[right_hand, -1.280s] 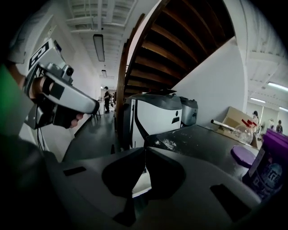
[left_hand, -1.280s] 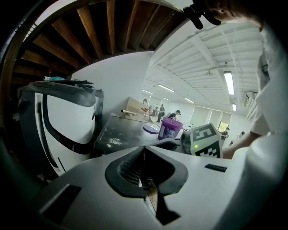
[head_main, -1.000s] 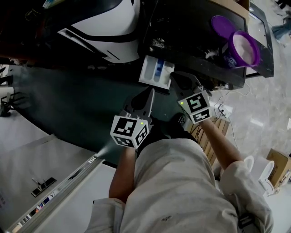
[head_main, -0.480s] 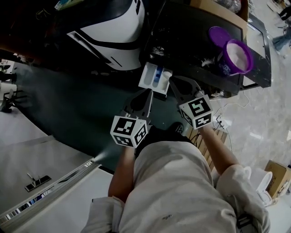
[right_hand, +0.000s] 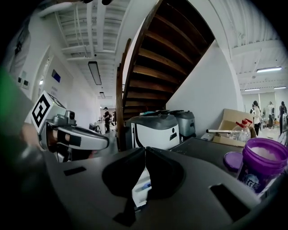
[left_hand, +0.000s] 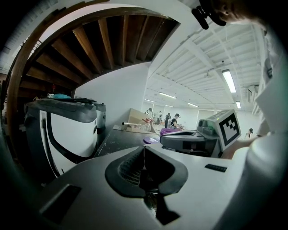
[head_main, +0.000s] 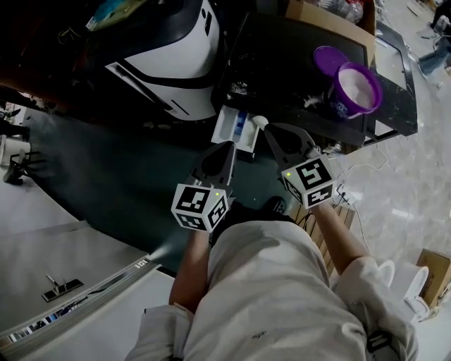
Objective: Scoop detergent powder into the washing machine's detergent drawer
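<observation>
The white detergent drawer point(head_main: 231, 125), with a blue insert, stands pulled out of the white and black washing machine point(head_main: 165, 49). A purple tub of white powder point(head_main: 358, 88) sits on the dark counter point(head_main: 282, 56) at the right, its purple lid point(head_main: 325, 59) beside it. My right gripper point(head_main: 270, 131) is shut, its tips at the drawer's right corner. My left gripper point(head_main: 227, 147) is also shut, just in front of the drawer. In the right gripper view the drawer point(right_hand: 140, 186) shows below the right gripper point(right_hand: 145, 150), and the tub point(right_hand: 263, 166) is at the right. The left gripper point(left_hand: 144, 148) holds nothing.
A cardboard box point(head_main: 328, 15) lies at the back of the counter. A dark green floor point(head_main: 106, 162) spreads left of the person's legs. A wooden slatted crate point(head_main: 325, 211) and cables point(head_main: 352, 169) lie at the right on pale tiles.
The head view has drifted slightly. Both grippers stay shut in front of the drawer, the right one's tips a little closer to its right corner.
</observation>
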Motion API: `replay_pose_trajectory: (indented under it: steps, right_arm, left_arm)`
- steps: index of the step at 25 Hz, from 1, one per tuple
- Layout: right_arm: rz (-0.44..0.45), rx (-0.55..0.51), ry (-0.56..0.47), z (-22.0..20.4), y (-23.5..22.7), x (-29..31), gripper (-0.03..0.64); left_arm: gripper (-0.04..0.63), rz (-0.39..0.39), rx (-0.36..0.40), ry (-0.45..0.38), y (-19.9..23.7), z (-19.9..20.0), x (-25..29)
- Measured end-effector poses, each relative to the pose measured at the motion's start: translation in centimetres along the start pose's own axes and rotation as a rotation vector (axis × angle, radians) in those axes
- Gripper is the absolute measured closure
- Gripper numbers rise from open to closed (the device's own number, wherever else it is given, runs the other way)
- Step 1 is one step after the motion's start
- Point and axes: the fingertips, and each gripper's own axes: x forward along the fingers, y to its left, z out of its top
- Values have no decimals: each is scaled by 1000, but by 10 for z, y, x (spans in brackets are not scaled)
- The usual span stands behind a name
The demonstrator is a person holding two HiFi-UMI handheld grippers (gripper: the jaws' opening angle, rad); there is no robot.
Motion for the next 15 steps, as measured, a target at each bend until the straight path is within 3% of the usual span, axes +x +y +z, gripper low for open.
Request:
replay_pose_trajectory:
  steps: [15]
  right_arm:
    - [-9, 5, -40, 16, -10, -32, 607]
  left_arm:
    - [575, 1, 33, -38, -17, 20, 6]
